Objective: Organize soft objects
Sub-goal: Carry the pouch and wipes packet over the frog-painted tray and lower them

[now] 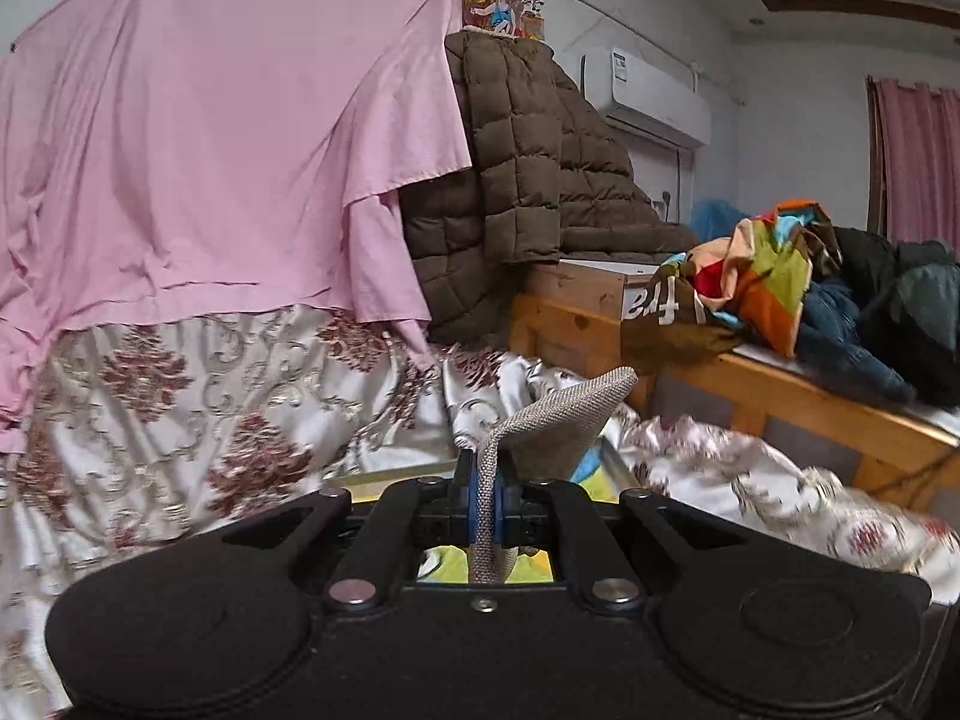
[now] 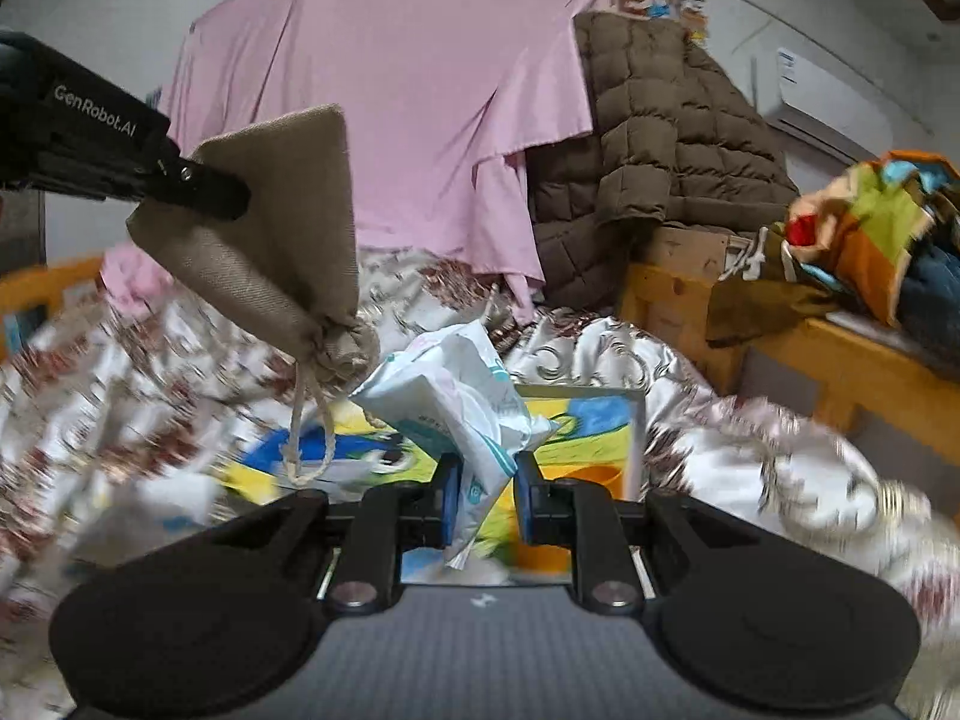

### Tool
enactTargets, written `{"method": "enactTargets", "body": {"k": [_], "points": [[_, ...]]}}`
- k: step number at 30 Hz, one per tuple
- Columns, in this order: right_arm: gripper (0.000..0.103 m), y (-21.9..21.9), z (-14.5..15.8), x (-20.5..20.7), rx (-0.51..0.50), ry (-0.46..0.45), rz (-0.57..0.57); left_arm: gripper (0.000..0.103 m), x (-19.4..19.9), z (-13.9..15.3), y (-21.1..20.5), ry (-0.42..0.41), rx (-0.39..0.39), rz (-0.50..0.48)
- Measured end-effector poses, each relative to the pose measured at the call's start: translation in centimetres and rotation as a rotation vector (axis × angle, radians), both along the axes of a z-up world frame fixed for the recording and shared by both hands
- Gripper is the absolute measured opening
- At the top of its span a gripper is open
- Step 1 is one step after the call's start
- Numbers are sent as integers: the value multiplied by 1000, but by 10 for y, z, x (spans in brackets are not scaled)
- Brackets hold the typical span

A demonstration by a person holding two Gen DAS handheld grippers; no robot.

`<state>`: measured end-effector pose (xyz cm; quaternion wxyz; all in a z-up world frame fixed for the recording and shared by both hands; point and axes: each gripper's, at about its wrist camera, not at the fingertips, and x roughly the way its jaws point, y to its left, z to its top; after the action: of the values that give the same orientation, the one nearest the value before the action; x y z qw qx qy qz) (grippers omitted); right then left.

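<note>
My left gripper (image 1: 483, 501) is shut on a beige drawstring cloth pouch (image 1: 558, 420). In the right wrist view the same pouch (image 2: 282, 240) hangs from the left gripper's fingers (image 2: 204, 189) at upper left, its drawstring loop (image 2: 309, 438) dangling down. My right gripper (image 2: 485, 495) is shut on a crumpled white and light-blue soft plastic pack (image 2: 456, 402), held above the bed. A colourful cartoon board (image 2: 576, 426) lies on the bed under both.
A floral satin bedspread (image 1: 180, 420) covers the bed. A pink sheet (image 1: 210, 120) and a brown quilted coat (image 1: 528, 168) hang behind. A wooden bench (image 1: 780, 396) on the right carries piled clothes (image 1: 810, 288).
</note>
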<state>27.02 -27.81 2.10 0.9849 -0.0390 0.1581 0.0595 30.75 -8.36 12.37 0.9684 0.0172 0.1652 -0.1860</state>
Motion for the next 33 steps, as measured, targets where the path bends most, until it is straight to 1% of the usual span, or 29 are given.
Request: {"method": "enactTargets", "body": {"k": [2,7,10,14,19,27,29,30,32,33], "points": [[21,-4,-1,25,-44,26,3,5,22,-11,-9,10,-21,-6],[21,-4,-11,80,-109,96,36,5,75,-47,-21,47,-66,-4],[21,4,-19,104,-154,122,59,5,95,-70,-20,78,-78,18],[21,21,-33,128,-215,170,93,5,111,-95,-6,118,-95,68],[23,41,-46,143,-271,229,131,5,127,-119,24,193,-113,167],[28,55,-60,150,-301,286,145,8,148,-148,66,390,-211,295],[29,55,-61,151,-295,299,144,12,150,-152,71,423,-217,317],[32,56,-61,151,-296,304,142,16,151,-153,72,434,-214,328],[33,56,-61,152,-299,307,141,20,151,-154,74,445,-204,343],[34,56,-61,151,-299,306,140,26,151,-153,73,446,-196,343]]}}
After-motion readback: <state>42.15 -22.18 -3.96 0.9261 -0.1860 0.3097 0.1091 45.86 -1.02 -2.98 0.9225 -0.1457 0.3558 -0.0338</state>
